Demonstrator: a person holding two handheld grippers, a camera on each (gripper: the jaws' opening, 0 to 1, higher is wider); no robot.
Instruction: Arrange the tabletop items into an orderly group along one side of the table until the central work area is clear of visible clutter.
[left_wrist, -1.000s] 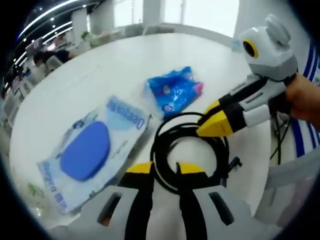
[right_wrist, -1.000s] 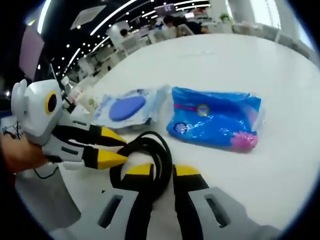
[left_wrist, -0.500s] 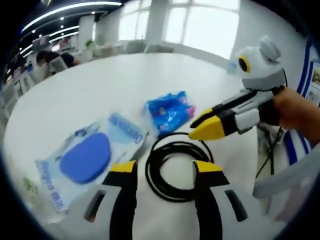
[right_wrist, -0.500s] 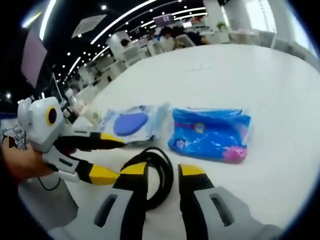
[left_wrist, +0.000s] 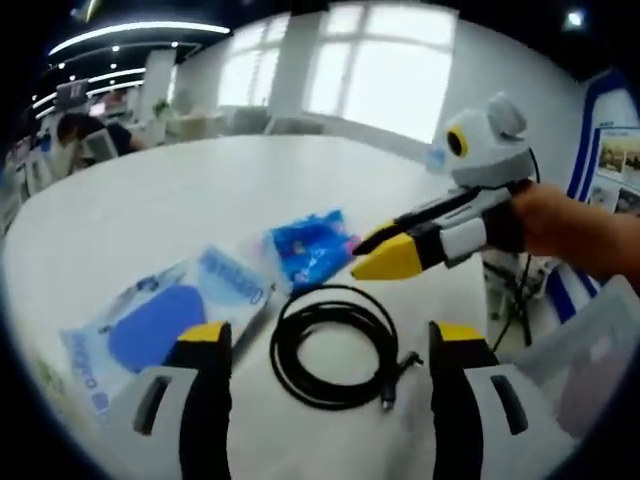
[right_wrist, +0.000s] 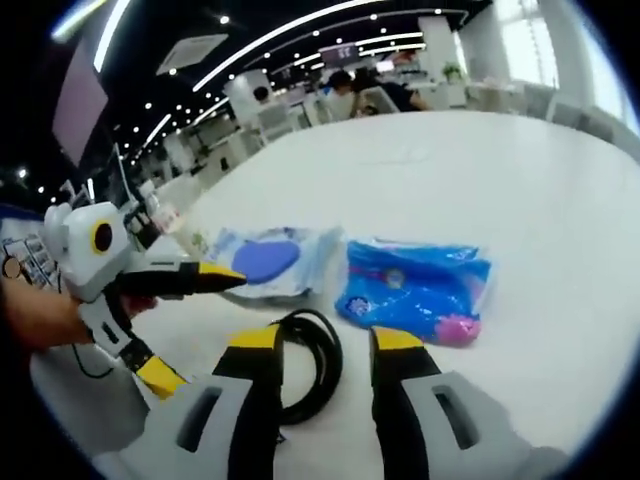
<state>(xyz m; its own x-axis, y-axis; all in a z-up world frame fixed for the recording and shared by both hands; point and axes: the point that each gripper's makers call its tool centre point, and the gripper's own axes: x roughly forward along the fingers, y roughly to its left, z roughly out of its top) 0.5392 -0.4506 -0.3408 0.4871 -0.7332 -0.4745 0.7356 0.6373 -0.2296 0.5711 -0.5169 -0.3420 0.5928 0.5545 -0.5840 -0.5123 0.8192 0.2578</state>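
Note:
A coiled black cable lies on the white table, apart from my left gripper, whose jaws stand wide open on either side of it. Beyond the coil are a blue snack packet and a pale wipes pack with a blue oval lid. My right gripper reaches in from the right, its yellow tips just above the coil's far edge. In the right gripper view my right gripper is open over the cable, with the packet and wipes pack beyond. The left gripper is wide open.
The round white table stretches far behind the items, and its near edge runs close to the cable. A person's hand holds the right gripper. Office desks and seated people fill the background.
My left gripper's jaws, near shut around the cable's edge a second ago, have spread wide and pulled back. The right gripper's jaws have also widened, and both views have drawn away from the table.

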